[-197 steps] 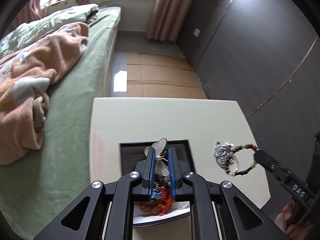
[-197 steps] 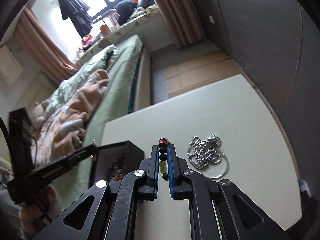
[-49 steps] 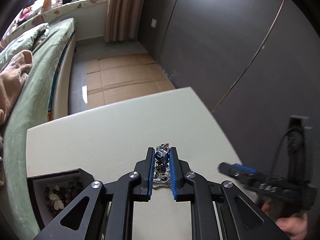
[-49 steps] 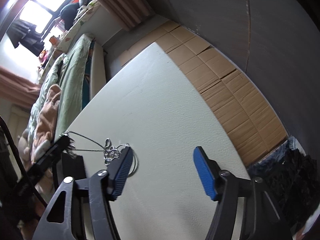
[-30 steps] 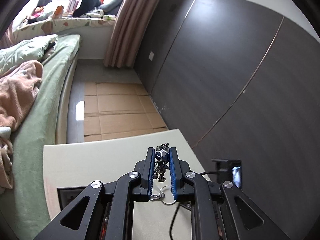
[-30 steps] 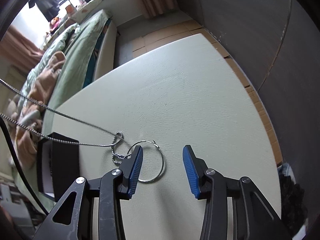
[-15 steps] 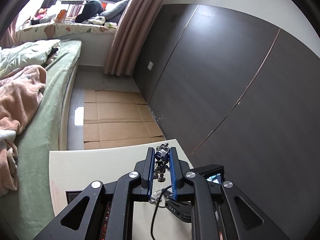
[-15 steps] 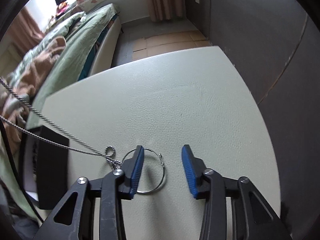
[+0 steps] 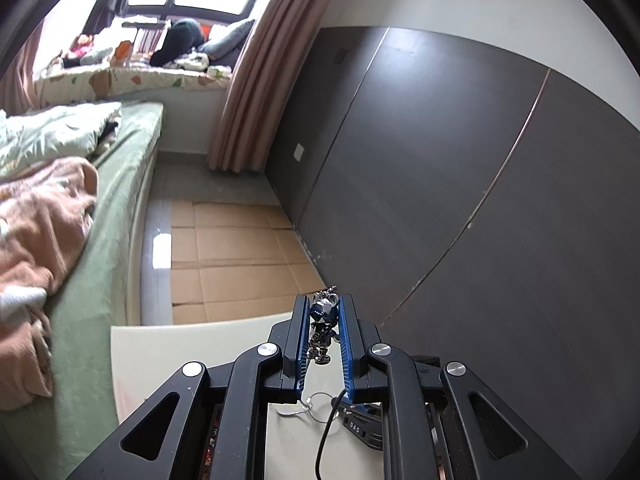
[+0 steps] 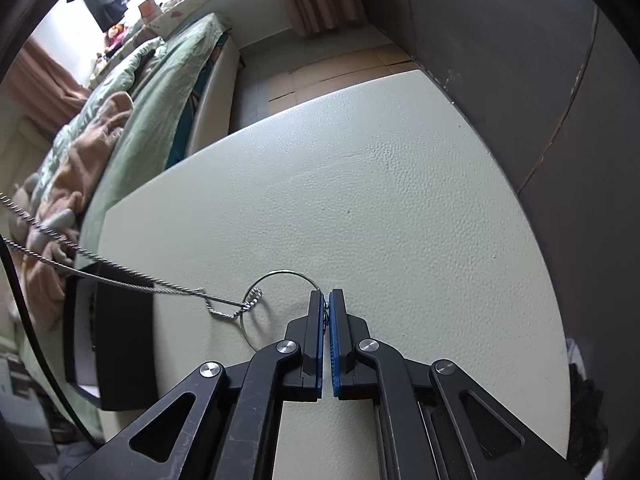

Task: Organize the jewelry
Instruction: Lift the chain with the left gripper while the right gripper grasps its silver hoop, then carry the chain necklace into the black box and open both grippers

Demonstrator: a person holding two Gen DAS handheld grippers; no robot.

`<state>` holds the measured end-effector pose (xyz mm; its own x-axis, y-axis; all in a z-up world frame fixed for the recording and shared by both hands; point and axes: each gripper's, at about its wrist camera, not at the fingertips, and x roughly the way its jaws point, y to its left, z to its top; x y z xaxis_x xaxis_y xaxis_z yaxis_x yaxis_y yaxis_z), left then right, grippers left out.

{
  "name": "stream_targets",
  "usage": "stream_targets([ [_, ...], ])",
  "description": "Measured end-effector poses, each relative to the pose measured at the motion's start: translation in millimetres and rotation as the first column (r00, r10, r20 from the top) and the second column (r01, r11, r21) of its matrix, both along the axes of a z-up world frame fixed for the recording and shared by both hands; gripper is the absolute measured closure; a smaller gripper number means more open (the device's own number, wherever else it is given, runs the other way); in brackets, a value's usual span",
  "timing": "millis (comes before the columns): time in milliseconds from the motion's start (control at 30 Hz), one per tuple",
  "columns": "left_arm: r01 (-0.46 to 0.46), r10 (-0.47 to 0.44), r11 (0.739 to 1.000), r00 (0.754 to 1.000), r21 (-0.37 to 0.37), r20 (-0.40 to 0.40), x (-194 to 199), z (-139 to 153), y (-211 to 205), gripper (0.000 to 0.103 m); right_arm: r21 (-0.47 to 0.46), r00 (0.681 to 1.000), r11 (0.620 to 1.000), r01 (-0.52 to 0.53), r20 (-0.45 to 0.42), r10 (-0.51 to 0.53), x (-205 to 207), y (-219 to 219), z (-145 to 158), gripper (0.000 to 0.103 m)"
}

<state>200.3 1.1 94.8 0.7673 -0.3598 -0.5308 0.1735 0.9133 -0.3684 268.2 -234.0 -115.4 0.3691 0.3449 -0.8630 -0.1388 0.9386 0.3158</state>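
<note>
A: Silver ring (image 10: 280,308) is lying flat on the table (image 10: 400,208), its near-right rim pinched at the tips of the right claw (image 10: 326,300), which has just been closing and is now clenched on the wire.

B: And the chain (image 10: 120,276)?

A: Running taut from the ring's left rim, up and leftward over the box (image 10: 116,336), to the left claw (image 9: 324,316), which is gripping the charm cluster (image 9: 323,312) above the table.

B: So the long axis is lying right-to-left; the right claw is the nearer one.
</note>
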Motion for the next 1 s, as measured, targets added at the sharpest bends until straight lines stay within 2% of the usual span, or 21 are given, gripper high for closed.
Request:
stream_targets([
  [433, -0.071, 0.06, 0.994, 0.991, 0.089, 0.119, -30, 70, 13, 0.088, 0.12, 1.0, 0.993, -0.005, 0.031, 0.002, -6, 9, 19, 0.099],
  [600, -0.112, 0.095, 0.988, 0.983, 0.11, 0.154, -43, 87, 27, 0.088, 0.146, 0.999, 0.989, -0.023, 0.046, 0.016, -11, 16, 26, 0.099],
  [800, -0.143, 0.123, 0.983, 0.979, 0.116, 0.163, -50, 91, 41, 0.088, 0.154, 0.998, 0.987, -0.035, 0.052, 0.028, -13, 23, 29, 0.099],
  [1000, -0.16, 0.145, 0.981, 0.981, 0.113, 0.129, -48, 72, 53, 0.088, 0.189, 0.998, 0.981, -0.044, 0.056, 0.034, -18, 27, 33, 0.099],
])
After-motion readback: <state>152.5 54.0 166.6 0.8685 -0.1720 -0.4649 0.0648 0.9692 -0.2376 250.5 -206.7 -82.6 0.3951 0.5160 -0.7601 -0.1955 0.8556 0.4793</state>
